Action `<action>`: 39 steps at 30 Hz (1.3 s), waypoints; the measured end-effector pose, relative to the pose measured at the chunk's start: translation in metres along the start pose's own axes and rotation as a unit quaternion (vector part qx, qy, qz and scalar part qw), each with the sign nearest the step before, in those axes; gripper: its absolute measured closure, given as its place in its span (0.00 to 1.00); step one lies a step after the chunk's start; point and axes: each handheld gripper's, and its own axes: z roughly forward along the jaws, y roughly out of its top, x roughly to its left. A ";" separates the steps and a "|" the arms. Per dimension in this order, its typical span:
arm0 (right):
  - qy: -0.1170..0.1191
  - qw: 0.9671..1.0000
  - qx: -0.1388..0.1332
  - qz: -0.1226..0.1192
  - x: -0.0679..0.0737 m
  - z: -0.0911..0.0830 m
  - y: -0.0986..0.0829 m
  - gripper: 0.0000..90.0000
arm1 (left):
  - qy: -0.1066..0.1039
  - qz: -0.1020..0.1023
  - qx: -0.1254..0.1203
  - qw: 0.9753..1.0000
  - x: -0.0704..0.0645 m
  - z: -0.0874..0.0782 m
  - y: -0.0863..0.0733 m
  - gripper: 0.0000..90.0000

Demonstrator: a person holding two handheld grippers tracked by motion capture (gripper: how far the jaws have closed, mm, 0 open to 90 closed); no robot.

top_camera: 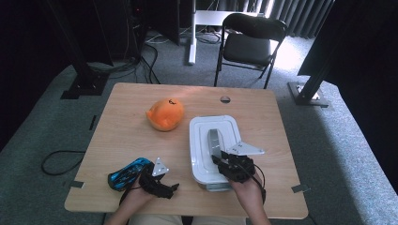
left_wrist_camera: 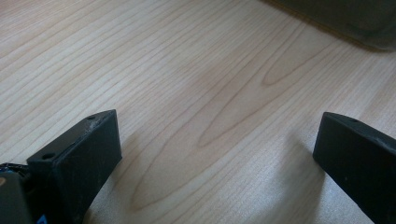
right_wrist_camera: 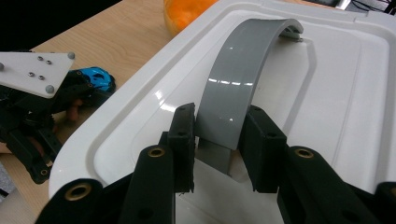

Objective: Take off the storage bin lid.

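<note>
Right gripper clamps white box handle (lid on); left gripper gapes wide.

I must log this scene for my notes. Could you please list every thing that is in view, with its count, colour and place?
box: one, white with lid on, right half of the table
handle: one, grey, arched over the box lid
soft toy: one, orange, table centre, left of the box
toy car: one, blue, near left edge
table: one, light wood
chair: one, black, on the floor behind the table
left gripper: black, open over bare wood
right gripper: black, fingers shut on the handle
</note>
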 end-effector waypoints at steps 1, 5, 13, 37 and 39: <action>0.001 1.000 -0.001 0.000 0.000 0.000 0.000 0.75 | 0.000 0.000 0.000 1.000 0.000 0.000 0.000 0.02; 0.005 1.000 -0.009 0.004 0.000 -0.003 0.003 0.75 | 0.000 -0.001 -0.001 1.000 0.000 0.000 0.000 0.02; -0.004 1.000 -0.022 -0.001 -0.003 -0.010 0.011 0.75 | 0.001 0.000 -0.001 1.000 0.000 0.000 0.000 0.02; -0.038 0.998 -0.050 0.011 -0.037 -0.029 0.034 0.75 | 0.001 0.000 -0.002 1.000 0.000 0.000 0.000 0.02; -0.045 0.997 -0.053 0.013 -0.042 -0.032 0.035 0.75 | 0.001 0.000 -0.002 1.000 0.000 0.000 0.000 0.02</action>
